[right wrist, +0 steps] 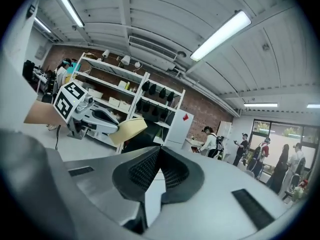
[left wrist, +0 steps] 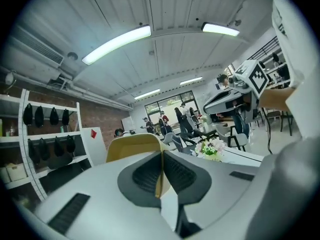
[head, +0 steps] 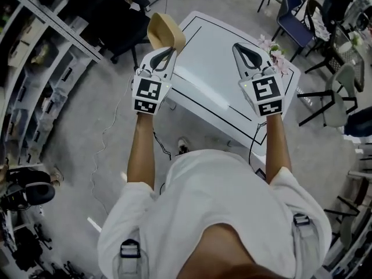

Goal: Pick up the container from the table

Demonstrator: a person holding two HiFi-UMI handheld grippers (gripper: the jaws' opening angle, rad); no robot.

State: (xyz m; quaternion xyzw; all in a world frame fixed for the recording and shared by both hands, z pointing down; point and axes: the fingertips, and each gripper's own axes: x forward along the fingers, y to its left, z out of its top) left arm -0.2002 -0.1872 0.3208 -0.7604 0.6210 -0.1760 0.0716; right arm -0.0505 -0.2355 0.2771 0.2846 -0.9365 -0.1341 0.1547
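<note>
A tan container [head: 165, 32] is held up in the air over the far left corner of the white table [head: 212, 83]. My left gripper [head: 168, 51] is shut on its rim. In the left gripper view the container's thin wall [left wrist: 134, 145] runs between the two dark pads [left wrist: 145, 174]. My right gripper [head: 239, 47] hovers over the table's right half, level with the left one, jaws closed together with nothing between them [right wrist: 159, 152]. In the right gripper view the container [right wrist: 128, 129] hangs from the left gripper [right wrist: 107, 118].
A small pot of pink flowers [head: 274, 54] stands on the table's far right corner. Shelving [head: 40, 68] lines the left side, and a black chair [head: 125, 22] is beyond the table. Blue and grey chairs [head: 293, 16] crowd the right.
</note>
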